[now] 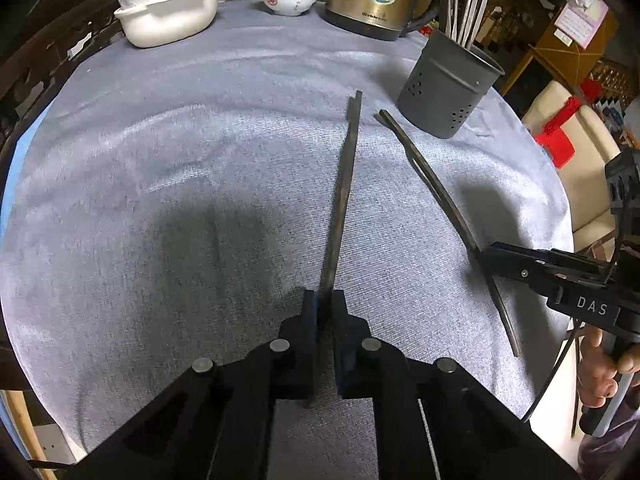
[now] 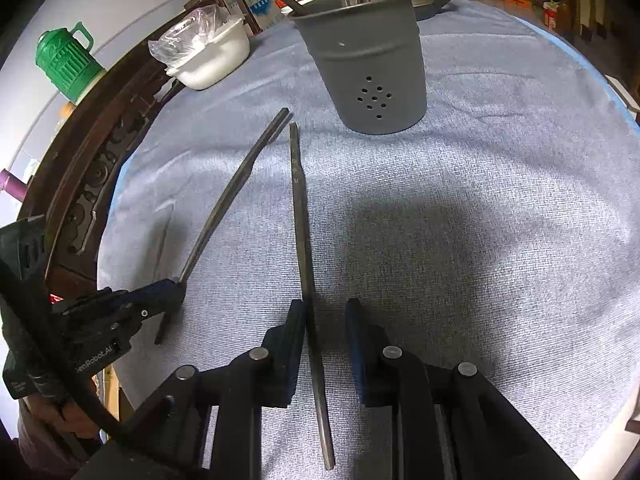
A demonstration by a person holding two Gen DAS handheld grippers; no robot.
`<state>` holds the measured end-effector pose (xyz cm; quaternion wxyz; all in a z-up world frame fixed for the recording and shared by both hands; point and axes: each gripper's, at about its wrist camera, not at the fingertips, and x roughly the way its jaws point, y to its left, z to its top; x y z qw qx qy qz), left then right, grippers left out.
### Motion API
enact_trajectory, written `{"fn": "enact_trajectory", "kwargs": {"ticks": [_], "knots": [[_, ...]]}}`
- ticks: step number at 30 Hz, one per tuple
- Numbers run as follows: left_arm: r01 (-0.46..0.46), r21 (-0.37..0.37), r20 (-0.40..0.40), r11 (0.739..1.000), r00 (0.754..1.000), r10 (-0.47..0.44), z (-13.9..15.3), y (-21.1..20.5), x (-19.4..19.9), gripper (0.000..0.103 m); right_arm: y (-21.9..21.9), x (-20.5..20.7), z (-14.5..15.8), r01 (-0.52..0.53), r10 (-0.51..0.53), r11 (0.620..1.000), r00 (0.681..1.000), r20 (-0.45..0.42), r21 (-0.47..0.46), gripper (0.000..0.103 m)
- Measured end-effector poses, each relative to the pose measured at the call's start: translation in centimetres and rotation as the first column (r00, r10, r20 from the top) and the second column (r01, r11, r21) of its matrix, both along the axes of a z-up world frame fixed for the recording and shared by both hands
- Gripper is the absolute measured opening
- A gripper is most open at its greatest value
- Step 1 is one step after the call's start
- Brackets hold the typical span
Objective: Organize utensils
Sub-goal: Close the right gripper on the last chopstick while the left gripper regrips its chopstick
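Left wrist view showed the left gripper [image 1: 324,300] clamped tight on a dark chopstick [image 1: 344,196], its pads pinching the thin end while the thicker end reached out over the grey cloth [image 1: 200,160] toward the grey utensil holder [image 1: 448,92]. Beside it, the right gripper [image 1: 486,258] sat on a second chopstick [image 1: 432,184] that lay at a slant, its far end near the holder's base. Right wrist view gave the closer look: that chopstick [image 2: 304,240] lay against the inner face of one finger [image 2: 294,332], with a clear gap to the other, so the jaws stood partly apart and had not yet pinched it. The holder [image 2: 368,64] stood upright just beyond both sticks, with other utensils already poking out of it. The step in hand looked like picking up the pair, one stick per tool. Next, the right tool probably needed to close fully on its stick; then each would have to be lifted, tipped upright and lowered into the holder's mouth without knocking it over.
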<state>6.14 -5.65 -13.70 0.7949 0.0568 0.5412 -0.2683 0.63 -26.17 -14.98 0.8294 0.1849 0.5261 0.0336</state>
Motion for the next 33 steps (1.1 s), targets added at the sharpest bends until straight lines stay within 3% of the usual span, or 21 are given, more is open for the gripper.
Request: {"fn": "enact_trajectory", "kwargs": {"ticks": [8, 11, 14, 16, 21, 24, 26, 29, 33], "knots": [[0.015, -0.011, -0.042, 1.000, 0.999, -0.015, 0.1, 1.9, -1.9, 0.005, 0.0, -0.2, 0.2, -0.020, 0.020, 1.000, 1.000, -0.013, -0.010, 0.023], [0.042, -0.013, -0.056, 0.999, 0.998, -0.042, 0.2, 1.9, -2.1, 0.006, 0.1, 0.6, 0.4, -0.013, 0.013, 1.000, 0.999, -0.030, -0.002, 0.028], [0.038, -0.016, -0.042, 0.999, 0.998, -0.039, 0.8, 1.9, -1.5, 0.016, 0.5, 2.7, 1.2, -0.001, 0.001, 1.000, 1.000, -0.006, -0.018, 0.030], [0.028, -0.026, -0.023, 0.999, 0.999, -0.029, 1.6, 1.9, -0.9, 0.031, 1.1, 4.3, 1.4, 0.006, -0.007, 0.998, 1.000, -0.014, -0.066, 0.031], [0.031, -0.009, 0.013, 0.999, 0.999, -0.031, 2.9, 1.4, 2.0, 0.032, 2.9, 7.9, 1.4, 0.012, -0.015, 0.985, 1.000, -0.015, -0.171, 0.031], [0.040, 0.012, -0.001, 0.999, 0.999, -0.040, 3.0, 1.1, 3.8, 0.032, 3.0, 9.5, 0.6, 0.033, -0.039, 0.987, 0.999, -0.036, -0.157, 0.031], [0.044, 0.021, -0.011, 0.999, 0.999, -0.044, 3.0, 0.8, 5.0, 0.032, 3.2, 10.0, 0.7, 0.036, -0.039, 0.982, 0.999, -0.014, -0.187, 0.028], [0.062, 0.023, -0.030, 0.998, 0.998, -0.062, 3.1, -0.5, 6.3, 0.032, 2.8, 9.9, 0.5, 0.038, -0.042, 0.979, 0.999, -0.013, -0.201, 0.008], [0.083, 0.044, -0.058, 0.996, 0.995, -0.080, 2.8, -2.5, 7.4, 0.032, 1.3, 8.6, 0.5, 0.033, -0.038, 0.988, 0.999, -0.026, -0.152, 0.007]]}}
